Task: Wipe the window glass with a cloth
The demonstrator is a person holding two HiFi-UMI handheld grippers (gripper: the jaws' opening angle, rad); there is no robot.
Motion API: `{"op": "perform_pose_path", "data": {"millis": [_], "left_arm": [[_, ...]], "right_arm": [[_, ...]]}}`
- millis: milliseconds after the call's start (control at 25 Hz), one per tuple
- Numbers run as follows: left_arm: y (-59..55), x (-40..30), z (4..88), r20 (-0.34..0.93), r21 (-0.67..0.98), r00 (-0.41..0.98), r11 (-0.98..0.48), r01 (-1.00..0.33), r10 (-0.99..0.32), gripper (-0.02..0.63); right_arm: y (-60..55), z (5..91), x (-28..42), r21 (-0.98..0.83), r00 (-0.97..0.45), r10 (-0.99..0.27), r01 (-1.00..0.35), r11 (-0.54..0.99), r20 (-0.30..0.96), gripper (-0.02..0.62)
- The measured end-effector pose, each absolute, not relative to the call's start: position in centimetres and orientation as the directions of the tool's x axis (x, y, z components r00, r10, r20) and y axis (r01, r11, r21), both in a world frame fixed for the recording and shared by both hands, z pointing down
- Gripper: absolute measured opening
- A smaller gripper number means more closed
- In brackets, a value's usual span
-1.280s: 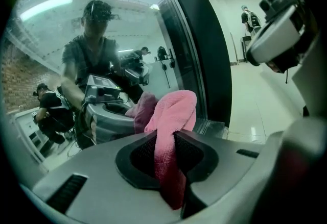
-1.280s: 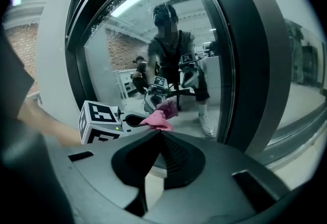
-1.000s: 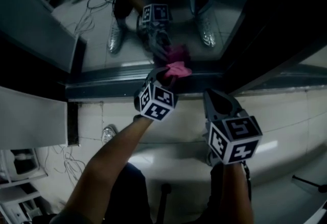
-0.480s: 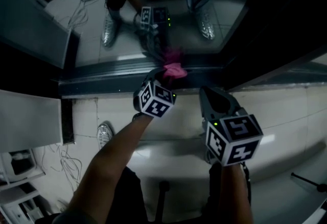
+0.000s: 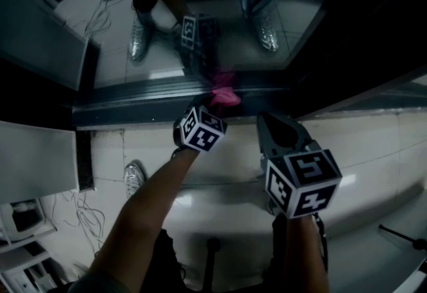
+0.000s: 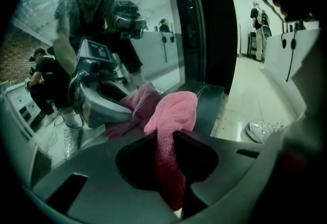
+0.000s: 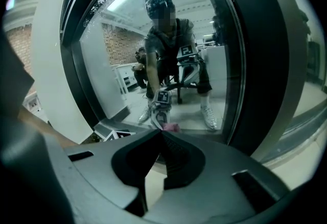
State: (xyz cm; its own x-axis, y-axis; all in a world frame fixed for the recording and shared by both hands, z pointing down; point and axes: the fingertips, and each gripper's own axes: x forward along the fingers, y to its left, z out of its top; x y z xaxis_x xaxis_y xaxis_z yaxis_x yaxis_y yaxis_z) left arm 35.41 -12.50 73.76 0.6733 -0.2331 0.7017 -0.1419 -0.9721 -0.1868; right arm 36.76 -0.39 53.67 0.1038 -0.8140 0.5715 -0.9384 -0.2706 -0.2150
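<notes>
Cloth [image 6: 171, 116] is pressing low on the glass [image 6: 153, 39] while we are wiping, our left gripper [image 6: 169, 139] clenching it, right gripper [image 7: 159, 135] closed empty; next, probably sweeping sideways.

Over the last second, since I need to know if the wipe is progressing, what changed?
The left gripper has carried the pink cloth slightly leftward along the bottom edge of the window glass. It is still clamped on the cloth. The right gripper stays shut and empty, held back from the glass.
</notes>
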Motion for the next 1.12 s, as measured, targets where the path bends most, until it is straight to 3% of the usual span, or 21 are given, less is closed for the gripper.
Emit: {"op": "perform_pose_path", "data": {"millis": [440,680,1120], "left_arm": [[-12.1,34.4,70.2,0.68,-0.164,0.706,-0.979,-0.118,-0.199,0.058],[-10.9,32.5,63.1,0.603,-0.251,0.771,-0.966,-0.057,-0.202,0.058],[-11.0,31.6,44.3,0.374,-0.359,0.893,-0.927,-0.109,-0.25,0.058]], "right_arm": [[-2.2,52.2,37.6,-0.198,0.13,-0.829,-0.94,-0.277,0.543,-0.002],[-1.0,51.7,34.8,-0.197,0.096,-0.861,-0.955,-0.221,0.5,-0.002],[-0.2,43.0,30.4,-0.168,0.101,-0.908,-0.968,-0.184,0.407,-0.002]]}}
